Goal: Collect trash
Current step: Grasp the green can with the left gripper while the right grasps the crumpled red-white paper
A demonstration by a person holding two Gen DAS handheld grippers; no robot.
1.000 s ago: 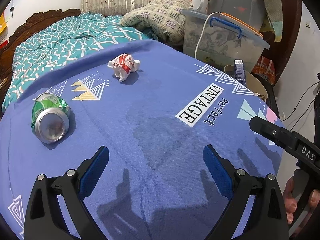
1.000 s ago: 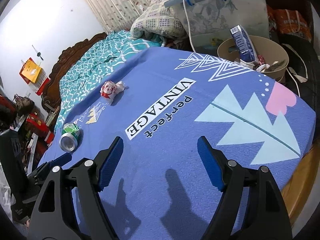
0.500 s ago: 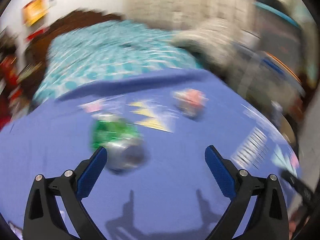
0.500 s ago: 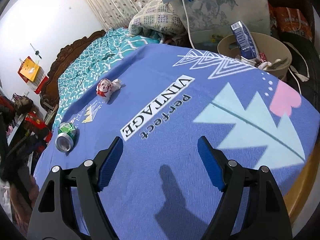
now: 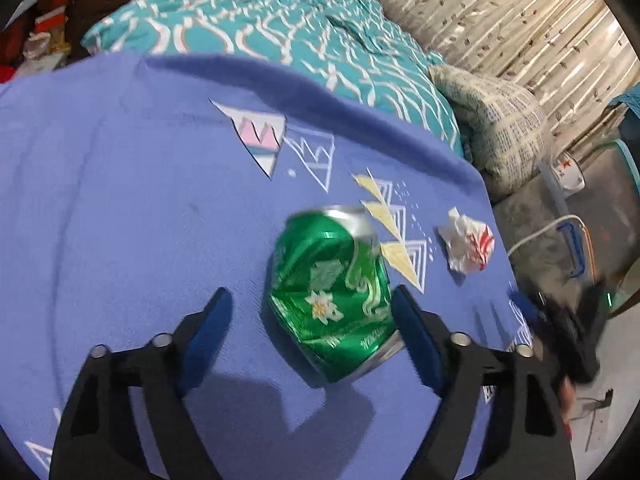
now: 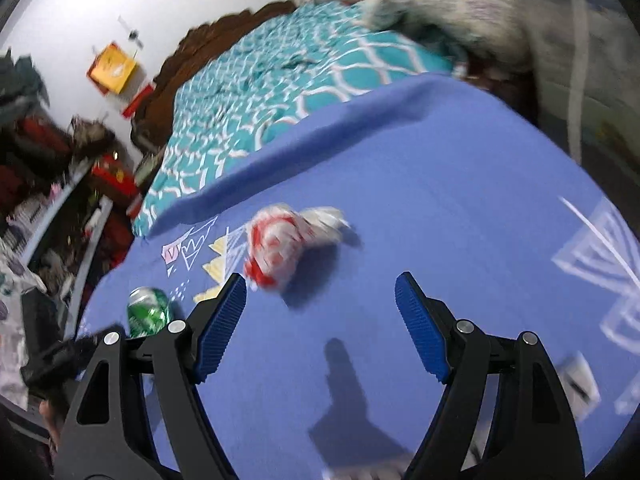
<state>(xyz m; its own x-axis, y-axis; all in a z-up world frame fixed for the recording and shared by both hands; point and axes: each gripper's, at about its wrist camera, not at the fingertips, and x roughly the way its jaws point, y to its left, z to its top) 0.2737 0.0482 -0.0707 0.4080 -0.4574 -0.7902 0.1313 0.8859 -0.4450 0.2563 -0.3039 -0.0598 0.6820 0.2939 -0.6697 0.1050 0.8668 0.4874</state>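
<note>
Closing left gripper (image 5: 310, 322) around can (image 5: 332, 296), jaws narrowing, left pad not yet touching | right gripper (image 6: 320, 320) spread, nearing wrapper (image 6: 280, 248) | both trash on blanket (image 5: 120, 220)

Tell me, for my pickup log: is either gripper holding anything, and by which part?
Nothing held. Left gripper brackets the can, closing; right gripper open.
</note>
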